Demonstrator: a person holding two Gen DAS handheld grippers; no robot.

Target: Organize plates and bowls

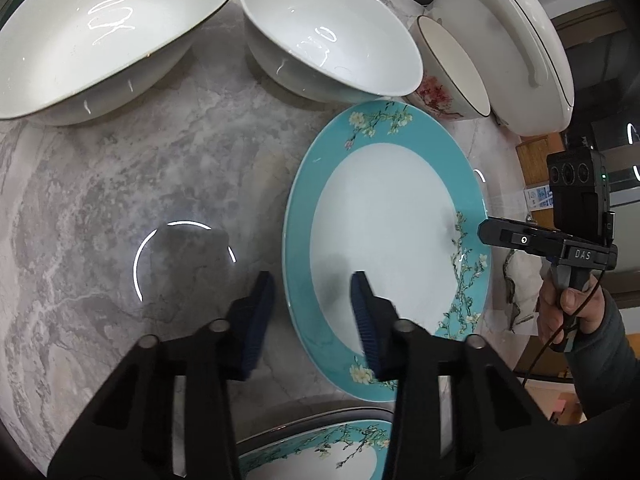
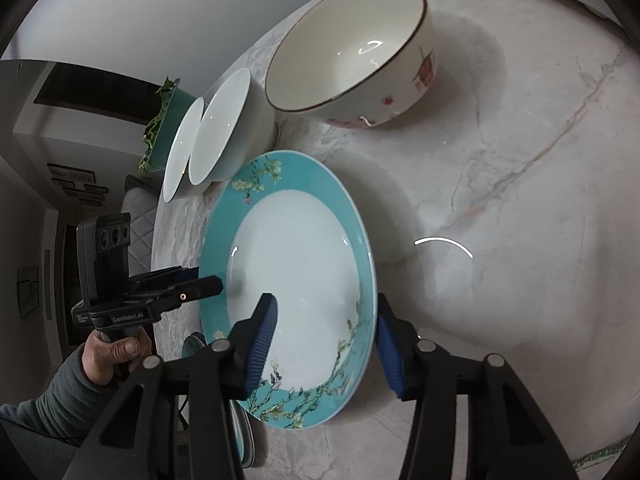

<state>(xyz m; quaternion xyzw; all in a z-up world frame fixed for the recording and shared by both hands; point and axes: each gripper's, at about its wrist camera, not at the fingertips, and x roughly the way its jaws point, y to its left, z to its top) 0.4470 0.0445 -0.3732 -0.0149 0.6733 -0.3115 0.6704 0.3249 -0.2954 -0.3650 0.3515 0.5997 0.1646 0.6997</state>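
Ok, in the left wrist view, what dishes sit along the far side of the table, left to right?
Large white bowl → second white bowl → small bowl with red blossoms → white lidded dish at the far right.

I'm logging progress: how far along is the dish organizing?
Done: little shows; a second teal floral plate lies at the near edge. In hand: the left tool and right tool straddle opposite rims of the teal-rimmed floral porcelain plate, not yet lifted. Left: a large white bowl, a smaller white bowl and the blossom-painted bowl stand separate.
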